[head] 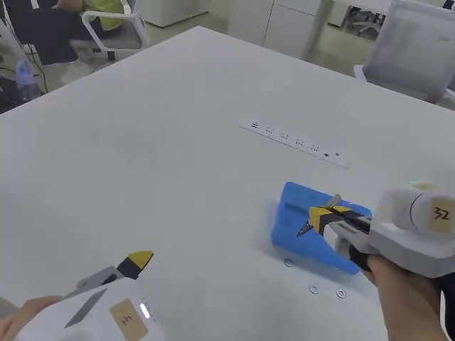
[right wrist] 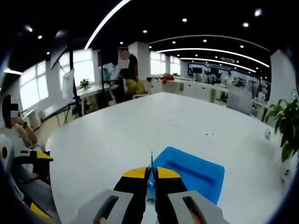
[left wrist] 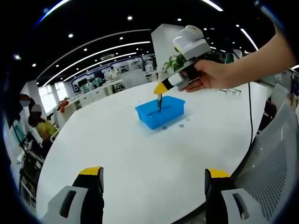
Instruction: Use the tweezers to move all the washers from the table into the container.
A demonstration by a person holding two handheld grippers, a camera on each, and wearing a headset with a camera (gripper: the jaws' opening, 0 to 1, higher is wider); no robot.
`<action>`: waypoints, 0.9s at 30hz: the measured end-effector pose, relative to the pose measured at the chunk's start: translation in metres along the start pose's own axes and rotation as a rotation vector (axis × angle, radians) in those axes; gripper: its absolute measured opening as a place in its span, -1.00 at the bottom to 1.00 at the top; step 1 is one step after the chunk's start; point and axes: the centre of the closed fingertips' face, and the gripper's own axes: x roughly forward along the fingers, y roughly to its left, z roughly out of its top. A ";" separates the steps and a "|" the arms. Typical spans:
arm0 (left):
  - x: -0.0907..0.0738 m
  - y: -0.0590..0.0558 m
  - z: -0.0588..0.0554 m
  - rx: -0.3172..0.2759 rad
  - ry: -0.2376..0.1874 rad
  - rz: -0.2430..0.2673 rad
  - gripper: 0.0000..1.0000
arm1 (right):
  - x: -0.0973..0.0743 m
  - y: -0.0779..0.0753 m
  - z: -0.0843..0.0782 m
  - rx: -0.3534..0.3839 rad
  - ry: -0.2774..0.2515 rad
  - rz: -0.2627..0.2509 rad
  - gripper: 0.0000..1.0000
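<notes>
A blue container (head: 298,220) sits on the white table at the right. My right gripper (head: 318,216) is shut on thin metal tweezers (head: 306,228) and holds them above the container. In the left gripper view the tweezers (left wrist: 159,102) point down into the container (left wrist: 168,114). Three small washers (head: 313,289) lie on the table in front of the container, also seen as washers (left wrist: 181,125). In the right gripper view the right gripper (right wrist: 151,172) pinches the tweezers (right wrist: 151,161) over the container (right wrist: 196,172). My left gripper (head: 138,261) is low at the left, with nothing between its open jaws (left wrist: 154,179).
A strip of power sockets (head: 295,142) is set into the table (head: 142,156) behind the container. Office chairs (head: 412,50) stand round the far edges. People sit at desks in the background. A mesh chair (left wrist: 275,158) is close on the right.
</notes>
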 end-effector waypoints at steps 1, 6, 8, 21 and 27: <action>0.000 0.000 0.000 0.002 -0.001 0.002 0.83 | 0.000 0.001 -0.004 0.008 0.009 0.003 -0.97; 0.000 0.000 0.000 0.008 0.003 0.003 0.84 | 0.004 0.000 -0.017 0.021 0.032 -0.002 -0.97; 0.000 0.000 -0.001 0.006 0.004 0.003 0.84 | 0.006 -0.001 -0.022 0.029 0.039 -0.008 -0.97; 0.001 0.000 -0.004 0.013 0.023 0.002 0.83 | 0.018 -0.003 -0.043 0.026 0.081 -0.027 -0.97; 0.001 -0.001 -0.004 0.012 0.025 0.000 0.83 | 0.019 -0.005 -0.043 0.029 0.088 -0.030 -0.97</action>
